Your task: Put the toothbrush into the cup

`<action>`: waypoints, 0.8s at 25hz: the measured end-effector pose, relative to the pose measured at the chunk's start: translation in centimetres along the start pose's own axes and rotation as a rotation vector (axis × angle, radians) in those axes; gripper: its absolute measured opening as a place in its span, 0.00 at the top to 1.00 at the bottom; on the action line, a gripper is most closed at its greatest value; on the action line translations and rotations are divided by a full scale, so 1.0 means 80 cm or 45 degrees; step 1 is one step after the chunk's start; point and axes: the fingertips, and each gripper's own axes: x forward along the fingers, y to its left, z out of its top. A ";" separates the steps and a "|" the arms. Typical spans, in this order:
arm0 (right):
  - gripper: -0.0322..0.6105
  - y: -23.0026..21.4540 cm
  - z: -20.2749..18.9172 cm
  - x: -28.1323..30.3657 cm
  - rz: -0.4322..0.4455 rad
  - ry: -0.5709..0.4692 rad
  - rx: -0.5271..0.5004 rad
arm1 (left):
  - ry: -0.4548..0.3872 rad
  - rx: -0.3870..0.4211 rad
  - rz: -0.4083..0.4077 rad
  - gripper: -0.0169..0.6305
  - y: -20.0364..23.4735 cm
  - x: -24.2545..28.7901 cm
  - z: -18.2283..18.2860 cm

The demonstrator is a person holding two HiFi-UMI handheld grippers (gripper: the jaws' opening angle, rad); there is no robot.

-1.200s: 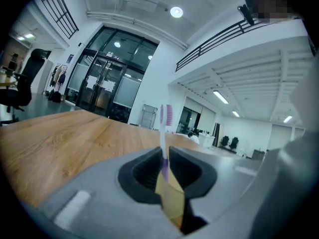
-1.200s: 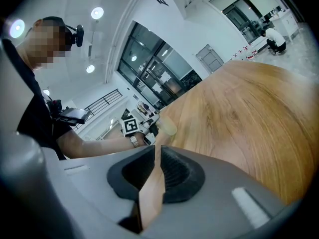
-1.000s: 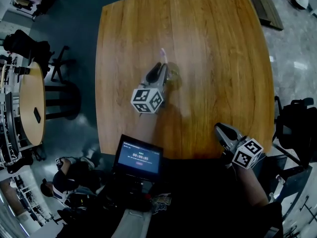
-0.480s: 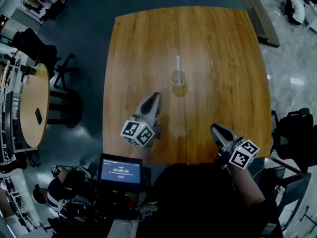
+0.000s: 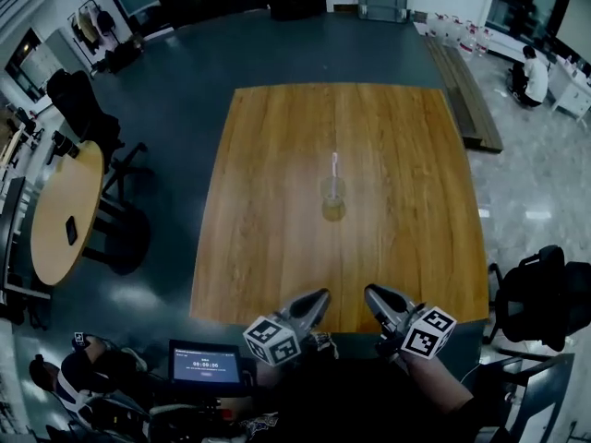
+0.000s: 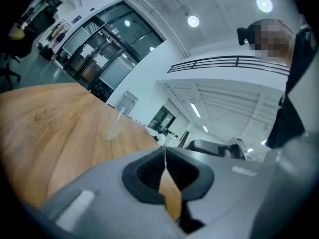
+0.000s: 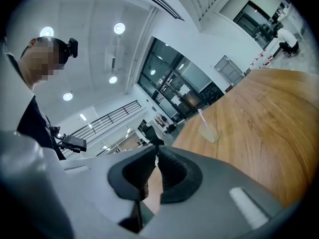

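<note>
A clear cup (image 5: 333, 190) stands upright near the middle of the wooden table (image 5: 259, 210), with a pale toothbrush (image 5: 334, 163) standing in it and leaning slightly. The cup (image 6: 110, 132) with the toothbrush (image 6: 117, 117) also shows far off in the left gripper view, and the cup (image 7: 210, 133) with the toothbrush (image 7: 201, 115) in the right gripper view. My left gripper (image 5: 319, 297) is shut and holds nothing, at the table's near edge. My right gripper (image 5: 368, 293) is beside it, also shut and holding nothing. Both are far from the cup.
A round side table (image 5: 57, 215) with a dark phone stands at the left, with dark chairs (image 5: 78, 109) near it. A tablet screen (image 5: 204, 365) sits low at the front left. A black chair (image 5: 545, 293) is at the right. A person sits at the far right.
My left gripper has let go of the toothbrush, which now stands in the cup, and has pulled back to the near edge. The head view has tilted up, showing more of the room.
</note>
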 end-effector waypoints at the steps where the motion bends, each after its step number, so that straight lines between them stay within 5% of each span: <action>1: 0.91 0.009 -0.005 -0.005 0.018 0.007 -0.008 | -0.007 -0.013 -0.013 0.97 -0.014 -0.003 -0.007; 11: 0.93 0.092 -0.046 -0.147 0.122 0.006 -0.097 | -0.129 0.073 0.046 0.97 -0.157 -0.043 -0.059; 20: 0.94 0.132 -0.091 -0.215 0.145 -0.031 -0.065 | -0.035 0.061 0.025 0.97 -0.235 -0.095 -0.126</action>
